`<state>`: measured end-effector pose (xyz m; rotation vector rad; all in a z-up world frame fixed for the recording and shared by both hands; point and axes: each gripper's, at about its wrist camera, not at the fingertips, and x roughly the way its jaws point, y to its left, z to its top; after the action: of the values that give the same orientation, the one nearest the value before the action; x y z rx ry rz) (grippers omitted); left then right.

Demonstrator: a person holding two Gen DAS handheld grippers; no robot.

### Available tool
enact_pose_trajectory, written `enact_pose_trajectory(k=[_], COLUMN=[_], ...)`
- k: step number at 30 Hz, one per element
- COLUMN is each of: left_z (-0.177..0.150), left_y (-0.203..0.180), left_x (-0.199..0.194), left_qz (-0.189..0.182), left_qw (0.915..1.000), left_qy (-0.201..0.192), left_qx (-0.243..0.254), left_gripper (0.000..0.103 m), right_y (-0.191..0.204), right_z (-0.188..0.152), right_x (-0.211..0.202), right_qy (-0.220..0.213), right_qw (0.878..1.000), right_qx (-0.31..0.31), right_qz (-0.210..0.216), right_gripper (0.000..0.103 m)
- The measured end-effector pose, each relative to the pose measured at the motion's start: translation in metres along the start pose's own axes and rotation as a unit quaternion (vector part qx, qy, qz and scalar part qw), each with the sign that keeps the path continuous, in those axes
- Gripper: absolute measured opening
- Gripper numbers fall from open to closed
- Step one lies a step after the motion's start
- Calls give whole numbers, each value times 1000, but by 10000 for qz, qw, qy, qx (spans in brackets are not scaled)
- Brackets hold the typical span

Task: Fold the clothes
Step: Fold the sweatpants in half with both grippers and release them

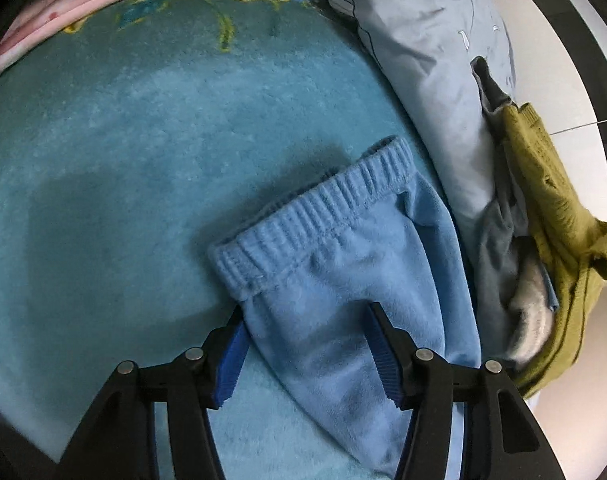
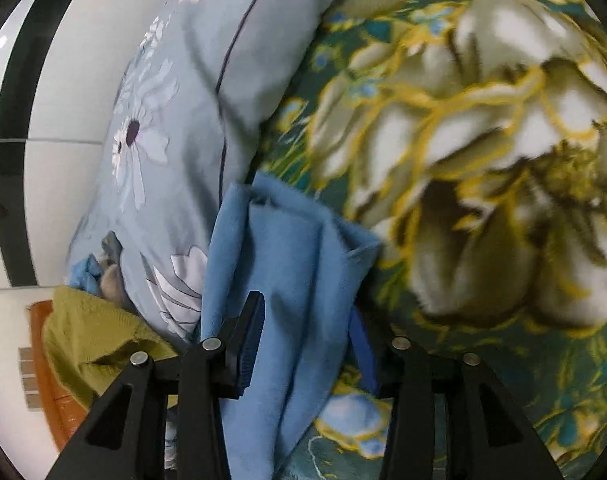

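Light blue fleece pants (image 1: 343,264) lie on a teal plush blanket (image 1: 123,140), the elastic waistband (image 1: 311,204) towards the far side. My left gripper (image 1: 303,320) is open, its blue-padded fingers standing either side of the pants just below the waistband. In the right wrist view the leg end of the same blue pants (image 2: 287,264) lies bunched between the fingers of my right gripper (image 2: 307,312), whose jaws stand apart around the cloth without pinching it.
A grey-blue floral pillow (image 1: 431,60) lies to the right of the pants and shows in the right wrist view (image 2: 175,120). An olive garment (image 1: 551,216) and grey clothes (image 1: 499,248) are piled by the bed edge. A pink folded cloth (image 1: 75,0) lies far left.
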<state>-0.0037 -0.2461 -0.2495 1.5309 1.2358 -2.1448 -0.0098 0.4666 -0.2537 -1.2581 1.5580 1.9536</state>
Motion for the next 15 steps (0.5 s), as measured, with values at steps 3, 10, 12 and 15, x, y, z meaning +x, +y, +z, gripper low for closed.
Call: enact_pose_trajectory(k=[3,10,12,15], left_z=[0,6,7,4], left_y=[-3,-15,-27,-44], left_x=[0,-15,-34,-69], left_qz=[32,2,-255,-732], left_qw=[9999,9998,9987,9935], left_qy=[-84,-192,-313,-516], left_qx=[-46,115,319,704], left_gripper=[54,10,9,9], right_y=[11,32,43,56], right_z=[-7,-12,-14,-22], right_x=[6,-9,-25,-55], right_qy=[-61,-218,-306,-484], right_qw=[9998,9990,9970,9917], right_qx=[-143,-387,-638,-1006], right_qz=[-112,57,304,635], right_gripper=[17,9,8,8])
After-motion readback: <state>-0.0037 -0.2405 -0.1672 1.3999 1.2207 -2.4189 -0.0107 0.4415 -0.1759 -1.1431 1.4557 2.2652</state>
